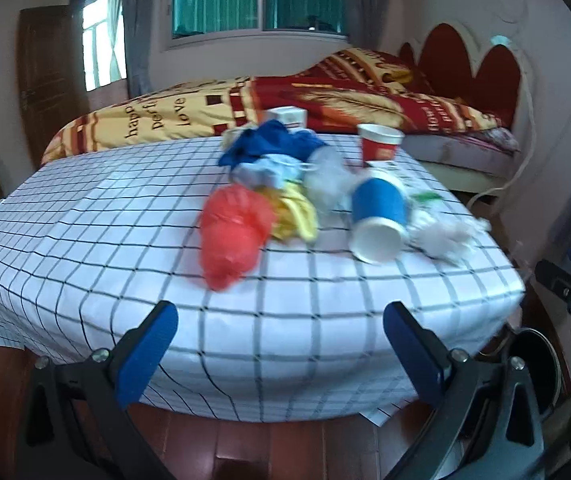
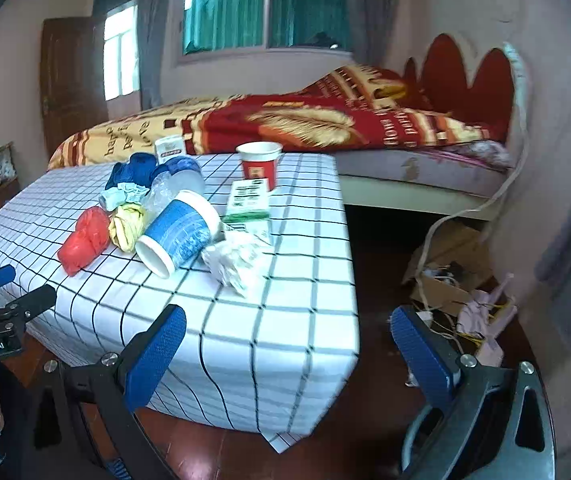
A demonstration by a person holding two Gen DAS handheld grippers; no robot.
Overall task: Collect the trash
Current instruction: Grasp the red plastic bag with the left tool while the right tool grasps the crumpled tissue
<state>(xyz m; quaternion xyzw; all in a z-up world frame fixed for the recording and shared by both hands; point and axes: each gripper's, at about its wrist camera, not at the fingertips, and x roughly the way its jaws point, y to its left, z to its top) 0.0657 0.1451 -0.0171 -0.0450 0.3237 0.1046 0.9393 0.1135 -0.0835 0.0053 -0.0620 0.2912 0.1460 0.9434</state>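
Observation:
Trash lies on a table with a white checked cloth (image 1: 85, 248) (image 2: 285, 320). A red plastic bag (image 1: 231, 228) (image 2: 84, 239), a yellow bag (image 1: 295, 216) (image 2: 127, 226), a tipped blue paper cup (image 1: 379, 220) (image 2: 177, 232), crumpled white paper (image 1: 445, 236) (image 2: 241, 260), a blue bag (image 1: 273, 146) (image 2: 135, 168), an upright red cup (image 1: 379, 146) (image 2: 259, 162) and a green-white packet (image 2: 249, 196) sit there. My left gripper (image 1: 281, 320) is open at the table's near edge. My right gripper (image 2: 289, 328) is open at the table's near right corner.
A bed with a red and yellow quilt (image 1: 325, 96) (image 2: 305, 120) stands behind the table. A cardboard box with cables (image 2: 449, 276) lies on the floor at right. A dark round bin (image 1: 533, 364) sits below the table's right corner. A small white carton (image 1: 287, 116) (image 2: 169, 146) stands at the table's far edge.

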